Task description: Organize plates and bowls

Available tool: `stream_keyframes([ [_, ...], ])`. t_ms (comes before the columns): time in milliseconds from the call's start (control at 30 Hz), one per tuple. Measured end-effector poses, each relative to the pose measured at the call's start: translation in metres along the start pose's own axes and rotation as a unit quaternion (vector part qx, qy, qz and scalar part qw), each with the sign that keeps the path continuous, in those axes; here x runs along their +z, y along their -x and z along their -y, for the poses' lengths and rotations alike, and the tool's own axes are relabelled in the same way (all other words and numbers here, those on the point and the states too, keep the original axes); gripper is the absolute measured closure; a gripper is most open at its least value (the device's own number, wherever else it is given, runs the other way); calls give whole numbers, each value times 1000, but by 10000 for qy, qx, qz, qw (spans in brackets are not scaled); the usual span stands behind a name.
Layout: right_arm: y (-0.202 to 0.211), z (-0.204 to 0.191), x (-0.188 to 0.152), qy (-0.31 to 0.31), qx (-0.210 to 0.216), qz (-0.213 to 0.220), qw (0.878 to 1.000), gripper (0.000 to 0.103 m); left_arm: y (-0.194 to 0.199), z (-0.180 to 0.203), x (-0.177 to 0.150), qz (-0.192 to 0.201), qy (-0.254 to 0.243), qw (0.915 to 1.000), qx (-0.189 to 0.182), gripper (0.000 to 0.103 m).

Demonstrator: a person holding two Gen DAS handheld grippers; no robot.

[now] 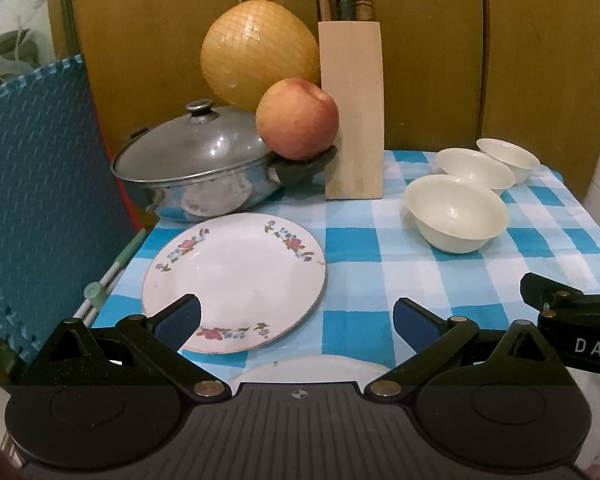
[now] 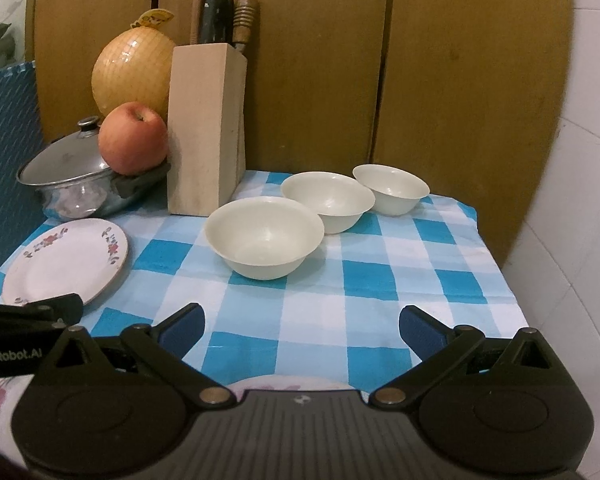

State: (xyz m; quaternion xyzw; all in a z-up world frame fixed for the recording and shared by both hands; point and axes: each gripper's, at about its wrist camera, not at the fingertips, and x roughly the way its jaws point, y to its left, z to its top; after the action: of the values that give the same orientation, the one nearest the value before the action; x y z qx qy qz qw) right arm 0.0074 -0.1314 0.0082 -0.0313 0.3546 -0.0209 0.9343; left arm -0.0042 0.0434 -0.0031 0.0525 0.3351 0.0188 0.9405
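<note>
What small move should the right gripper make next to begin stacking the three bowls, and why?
Probably move the open right gripper forward to the nearest cream ceramic bowl. It holds nothing, and that bowl stands directly ahead, apart from the other two cream bowls.

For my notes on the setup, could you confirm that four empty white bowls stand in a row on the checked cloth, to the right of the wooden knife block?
Not quite: there are three bowls, not four. The right wrist view shows the near bowl, the middle bowl and the far bowl, all empty, on the checked cloth, right of the wooden knife block.
</note>
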Motion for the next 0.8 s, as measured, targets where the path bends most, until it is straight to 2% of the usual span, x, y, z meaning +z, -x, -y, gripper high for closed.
stream_keyframes([
  [800,0,-3,-1,72,72,-24,9999,4,0,-4,-1,-39,11,10000,59,0],
])
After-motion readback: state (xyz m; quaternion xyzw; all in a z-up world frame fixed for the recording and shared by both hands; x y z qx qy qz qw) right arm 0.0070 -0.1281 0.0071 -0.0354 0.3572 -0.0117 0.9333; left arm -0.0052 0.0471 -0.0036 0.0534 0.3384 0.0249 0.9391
